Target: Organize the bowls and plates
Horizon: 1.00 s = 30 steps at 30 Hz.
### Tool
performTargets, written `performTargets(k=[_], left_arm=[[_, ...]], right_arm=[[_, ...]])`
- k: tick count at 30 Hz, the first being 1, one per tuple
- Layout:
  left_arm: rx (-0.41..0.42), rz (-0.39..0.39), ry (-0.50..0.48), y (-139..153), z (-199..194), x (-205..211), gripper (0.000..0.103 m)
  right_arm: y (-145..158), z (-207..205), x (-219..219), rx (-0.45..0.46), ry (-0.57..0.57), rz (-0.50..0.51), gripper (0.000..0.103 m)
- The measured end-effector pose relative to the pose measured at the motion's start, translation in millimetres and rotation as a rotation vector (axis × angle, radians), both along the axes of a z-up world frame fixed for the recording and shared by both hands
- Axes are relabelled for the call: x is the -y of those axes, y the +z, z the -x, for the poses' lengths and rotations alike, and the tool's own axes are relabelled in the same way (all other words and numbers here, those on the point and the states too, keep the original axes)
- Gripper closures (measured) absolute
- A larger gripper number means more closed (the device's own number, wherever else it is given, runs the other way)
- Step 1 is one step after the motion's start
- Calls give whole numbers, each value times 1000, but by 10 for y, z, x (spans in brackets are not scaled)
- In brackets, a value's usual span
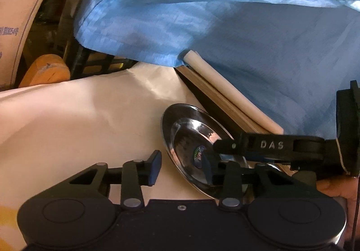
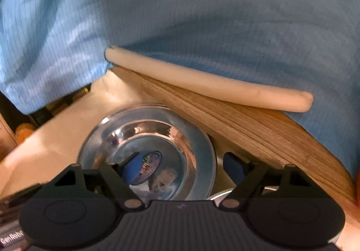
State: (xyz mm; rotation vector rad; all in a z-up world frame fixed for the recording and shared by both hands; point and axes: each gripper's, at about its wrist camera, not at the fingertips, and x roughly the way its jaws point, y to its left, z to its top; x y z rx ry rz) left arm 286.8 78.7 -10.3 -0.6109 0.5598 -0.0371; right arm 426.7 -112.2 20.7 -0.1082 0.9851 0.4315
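Steel plate (image 1: pixel 191 136) lies on white-covered desk (image 1: pixel 67 120), near wooden board (image 2: pixel 247 129) with white rod (image 2: pixel 202 80) along its far edge. Left gripper (image 1: pixel 182 167): jaws narrowed but apart, straddling plate's near rim, left pad on bare cloth; contact cannot tell. Right gripper (image 2: pixel 184 167): jaws wide, straddling plate's right rim, left pad over its centre, right pad outside it. Blue garment (image 2: pixel 180 15) behind.

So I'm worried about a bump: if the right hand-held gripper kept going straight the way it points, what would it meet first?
Most likely the steel plate: the right hand-held gripper points down at it, one finger over its bowl, the other past its rim. Depth is hard to judge; the wooden board lies just beyond.
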Motion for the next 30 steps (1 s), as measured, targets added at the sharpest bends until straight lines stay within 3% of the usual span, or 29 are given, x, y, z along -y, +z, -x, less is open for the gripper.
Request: performTargets(k=[6,9,11,18,20,30], left_arm=[[-11,-15,-5,-2,-21,10,83],[-20,-21,0,-7,-21,1,89],[-22,-18,-4,-11,-16,-4,89],[-31,3,1,10,55,-50,89],[-28,-1,16,27,106,-74,89],[-28,-90,101,118,411,-264,91]], right_arm=[[-28,-27,-125,-5,14,96,25],[-32,-29,-159,-11,33,131,32],[-31,-45,-161,-15,37,136,41],[9,-59,-173,-38,54,112,47],[25,-44,-180,-47,59,97,54],[59,177,-227,-61,78,0,83]])
